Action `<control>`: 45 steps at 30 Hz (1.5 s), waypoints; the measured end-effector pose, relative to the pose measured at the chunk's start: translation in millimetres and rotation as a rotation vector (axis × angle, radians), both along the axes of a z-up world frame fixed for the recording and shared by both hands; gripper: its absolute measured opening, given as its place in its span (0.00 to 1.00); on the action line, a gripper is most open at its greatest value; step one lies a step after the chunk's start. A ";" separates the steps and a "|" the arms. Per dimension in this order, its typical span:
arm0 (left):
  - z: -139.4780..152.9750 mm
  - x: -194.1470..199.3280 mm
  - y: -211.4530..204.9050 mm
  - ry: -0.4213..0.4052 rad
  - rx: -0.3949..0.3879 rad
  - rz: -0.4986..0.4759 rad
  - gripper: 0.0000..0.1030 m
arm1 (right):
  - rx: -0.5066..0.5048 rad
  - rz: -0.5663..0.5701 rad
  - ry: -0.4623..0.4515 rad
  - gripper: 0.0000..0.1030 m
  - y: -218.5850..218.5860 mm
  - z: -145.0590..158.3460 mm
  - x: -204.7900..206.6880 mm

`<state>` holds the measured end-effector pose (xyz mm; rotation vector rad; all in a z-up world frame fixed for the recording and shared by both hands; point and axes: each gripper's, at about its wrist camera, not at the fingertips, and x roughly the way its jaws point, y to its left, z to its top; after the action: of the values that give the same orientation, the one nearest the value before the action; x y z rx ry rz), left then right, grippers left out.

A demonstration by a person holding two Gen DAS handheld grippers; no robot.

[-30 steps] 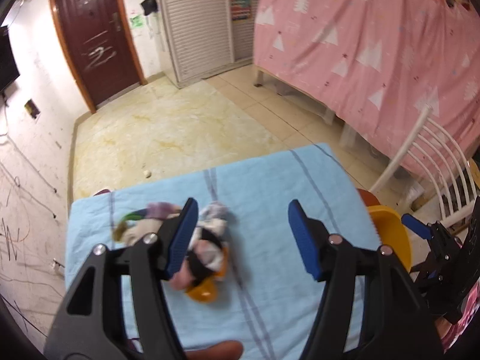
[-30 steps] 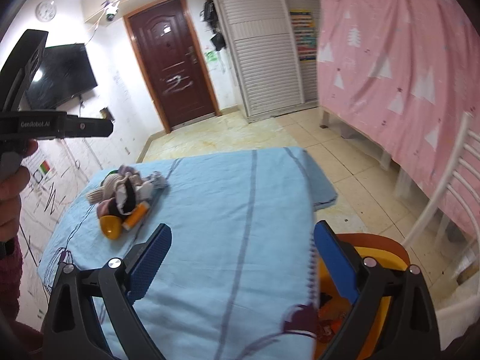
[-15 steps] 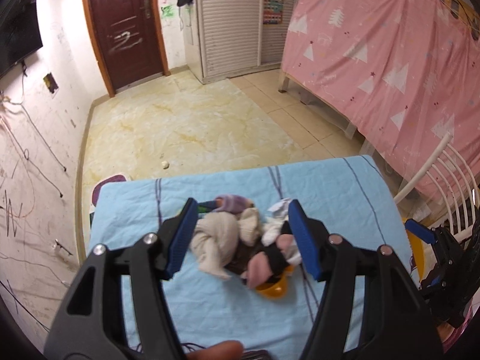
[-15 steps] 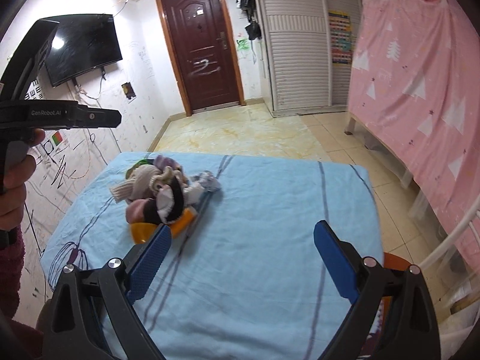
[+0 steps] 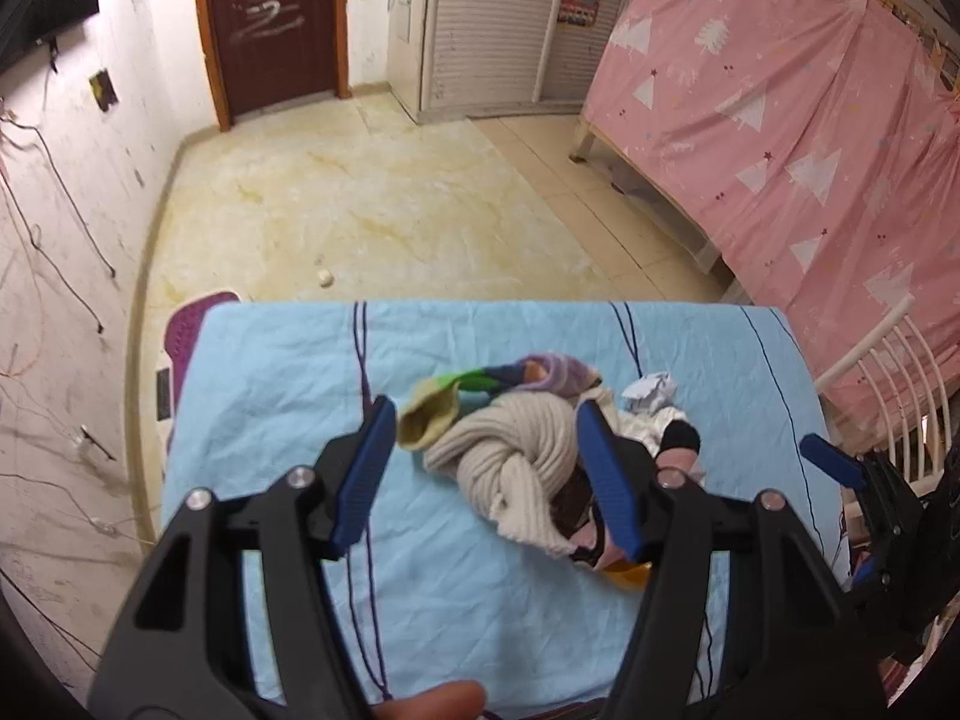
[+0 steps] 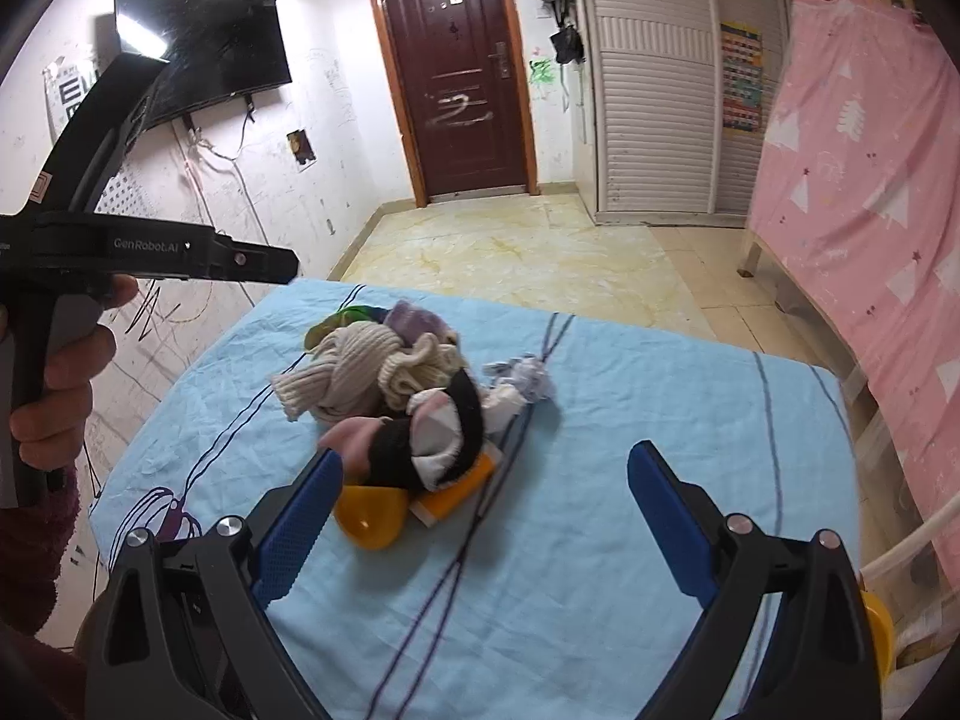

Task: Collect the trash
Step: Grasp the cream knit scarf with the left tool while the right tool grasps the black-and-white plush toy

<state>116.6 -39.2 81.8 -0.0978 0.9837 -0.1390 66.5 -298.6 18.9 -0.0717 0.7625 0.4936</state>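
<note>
A pile of socks and trash lies on the light blue cloth [image 5: 282,372] of the table. It holds a cream knitted sock [image 5: 516,462], a purple sock [image 5: 555,372], a crumpled white paper [image 5: 651,390], a black-and-white sock [image 6: 444,426] and an orange bottle [image 6: 384,510] partly under the socks. My left gripper [image 5: 486,474] is open above the cream sock. My right gripper [image 6: 486,516] is open, its left finger beside the orange bottle [image 5: 624,576].
A yellow bin [image 6: 876,630] sits at the table's right edge, by a white chair [image 5: 882,384]. A pink curtain [image 5: 780,120] hangs on the right. A small scrap [image 5: 325,279] lies on the tiled floor beyond the table.
My left gripper has swung left so the cream sock now lies between its fingers. My right gripper has turned left from the yellow bin toward the pile and come closer to it.
</note>
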 end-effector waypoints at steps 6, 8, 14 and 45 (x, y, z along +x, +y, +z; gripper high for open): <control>-30.3 5.2 -4.1 0.062 -0.043 -0.020 0.58 | -0.037 0.042 0.034 0.86 23.1 -12.2 8.7; -37.0 7.0 -5.5 0.077 -0.058 -0.025 0.58 | -0.055 0.049 0.039 0.86 31.2 -15.6 11.0; -51.8 13.6 -15.1 0.116 -0.113 -0.053 0.58 | -0.071 0.047 0.051 0.86 42.2 -22.1 19.5; -71.5 0.2 -16.9 0.120 -0.112 0.018 0.30 | 0.065 0.033 0.148 0.38 33.3 -30.1 43.5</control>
<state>116.8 -56.1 10.3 -0.2199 1.0941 -0.1739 110.0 -265.3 -11.2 0.0128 0.8907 0.5585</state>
